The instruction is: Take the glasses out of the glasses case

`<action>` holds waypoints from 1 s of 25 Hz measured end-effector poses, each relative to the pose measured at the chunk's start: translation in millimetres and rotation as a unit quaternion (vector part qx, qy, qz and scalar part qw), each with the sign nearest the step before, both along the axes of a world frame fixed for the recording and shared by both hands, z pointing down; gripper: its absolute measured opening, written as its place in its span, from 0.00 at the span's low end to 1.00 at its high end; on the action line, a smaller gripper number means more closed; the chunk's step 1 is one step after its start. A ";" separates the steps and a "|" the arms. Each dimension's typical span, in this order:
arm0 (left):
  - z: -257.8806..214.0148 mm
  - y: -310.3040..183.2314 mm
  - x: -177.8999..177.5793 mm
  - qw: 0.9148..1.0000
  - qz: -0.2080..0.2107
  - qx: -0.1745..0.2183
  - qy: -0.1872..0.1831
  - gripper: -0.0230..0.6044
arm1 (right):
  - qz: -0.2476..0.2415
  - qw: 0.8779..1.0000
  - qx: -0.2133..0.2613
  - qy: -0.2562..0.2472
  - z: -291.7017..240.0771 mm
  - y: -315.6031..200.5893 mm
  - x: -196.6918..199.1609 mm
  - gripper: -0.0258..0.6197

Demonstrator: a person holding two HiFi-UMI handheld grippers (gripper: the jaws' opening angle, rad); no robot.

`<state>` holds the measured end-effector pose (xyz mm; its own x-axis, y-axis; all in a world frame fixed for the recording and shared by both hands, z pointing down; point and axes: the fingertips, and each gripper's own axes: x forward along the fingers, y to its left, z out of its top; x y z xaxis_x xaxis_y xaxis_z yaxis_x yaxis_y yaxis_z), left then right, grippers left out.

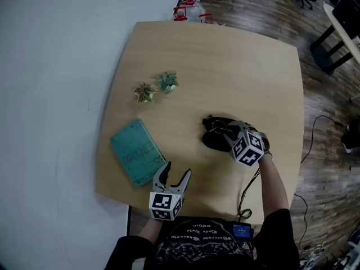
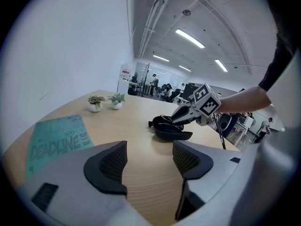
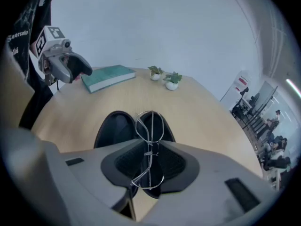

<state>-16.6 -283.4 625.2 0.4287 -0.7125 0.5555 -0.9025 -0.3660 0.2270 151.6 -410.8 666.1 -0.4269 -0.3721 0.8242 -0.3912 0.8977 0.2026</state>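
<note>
Right gripper [image 3: 149, 161]: we see its jaws narrowed onto the thin silver wire-frame glasses [image 3: 149, 126], pads pinching the frame at the bridge.
Glasses position: held edge-on between the pads, one lens rim beyond the jaws and the other behind them, directly over the open black oval glasses case [image 3: 113, 128]. We cannot tell whether the far rim touches the case.
Case: lies open on the pale wooden bench [image 1: 236, 77], right of centre in the head view.
Right arm pose: forearm reaches in from the near right edge, gripper tipped steeply down at the case.
Left gripper [image 2: 150, 161]: jaws wide apart, only bare bench between them.
Left hand pose: low at the near edge, gripper angled gently down across the bench, well apart from the case.
Bystanders: teal hardcover book [image 1: 135, 152] just beyond the left gripper; two small potted plants [image 1: 145, 92] further back.
</note>
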 end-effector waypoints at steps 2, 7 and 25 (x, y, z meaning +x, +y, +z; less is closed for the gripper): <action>-1.8 -0.5 1.5 1.000 0.000 0.002 0.000 0.54 | 0.015 1.000 0.008 -0.020 -7.0 -0.9 0.3 0.20; -6.9 -3.3 4.1 1.000 0.000 0.010 0.002 0.54 | 0.036 0.998 0.025 -0.050 -19.6 -1.1 1.4 0.20; -27.6 -2.7 14.2 0.999 0.001 0.040 0.003 0.54 | 0.128 0.974 0.098 -0.159 -80.6 7.8 16.4 0.20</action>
